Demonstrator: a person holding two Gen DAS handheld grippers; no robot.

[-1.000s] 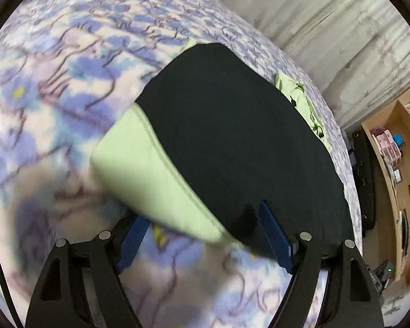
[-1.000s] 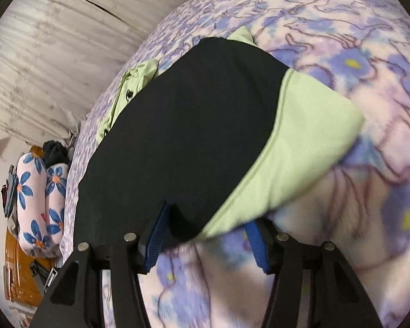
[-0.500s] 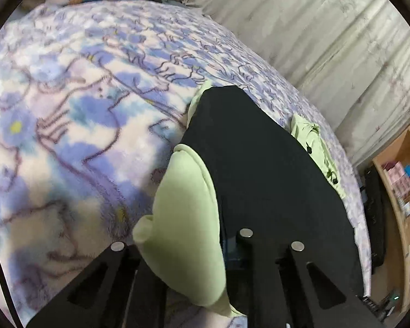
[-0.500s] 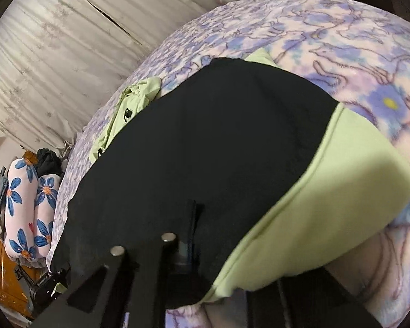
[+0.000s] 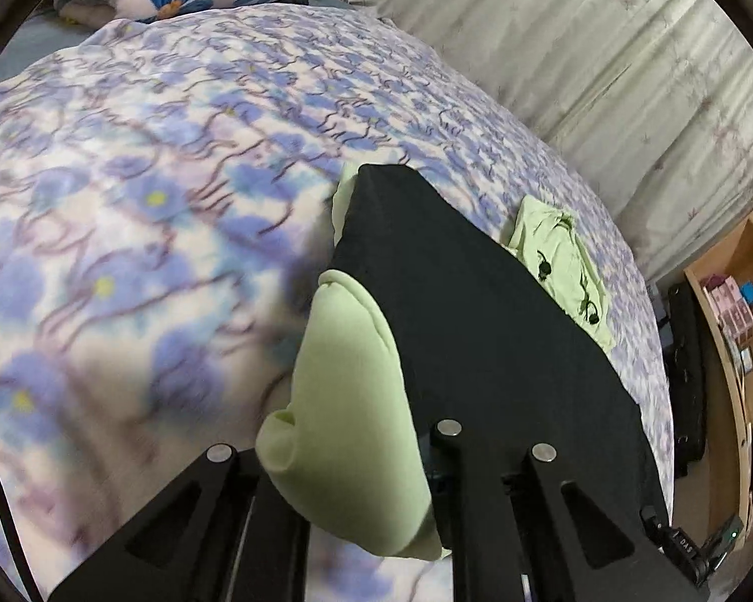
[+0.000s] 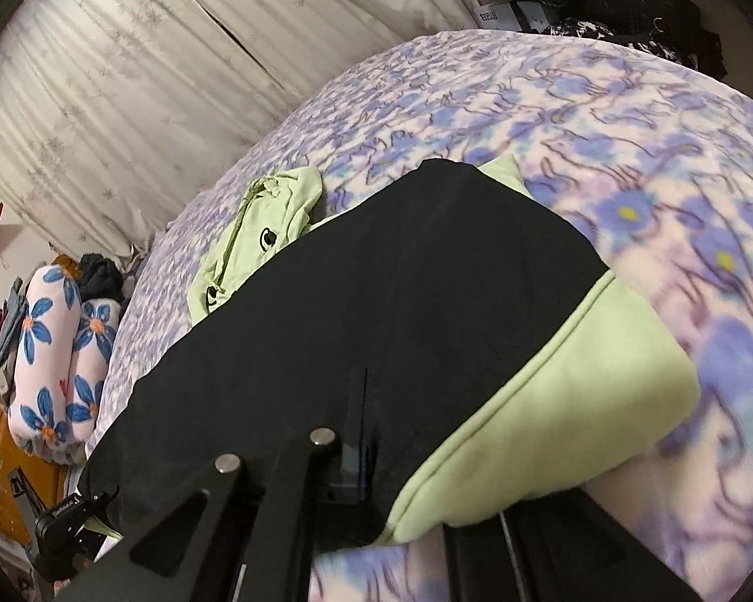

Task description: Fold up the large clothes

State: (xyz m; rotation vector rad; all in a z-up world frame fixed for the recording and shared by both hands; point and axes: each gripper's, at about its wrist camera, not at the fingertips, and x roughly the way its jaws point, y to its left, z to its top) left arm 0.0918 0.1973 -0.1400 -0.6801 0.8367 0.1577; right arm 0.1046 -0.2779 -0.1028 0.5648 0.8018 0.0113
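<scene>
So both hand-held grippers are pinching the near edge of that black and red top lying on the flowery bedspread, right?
Not red: the top is black with light green sleeves, as the right wrist view shows. Otherwise yes, the left hand-held gripper and right hand-held gripper pinch its near edge over the flowery bedspread.

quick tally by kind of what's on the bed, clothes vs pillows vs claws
clothes: 1, the black and green garment with its green hood
flowered pillows: 2
claws: 2, left claw and right claw, both gripping the hem
total: 5

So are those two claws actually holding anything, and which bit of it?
Yes. Both grip the black and green garment along its near edge: the left gripper where the green sleeve meets the black, the right gripper on the black beside the other sleeve.
</scene>
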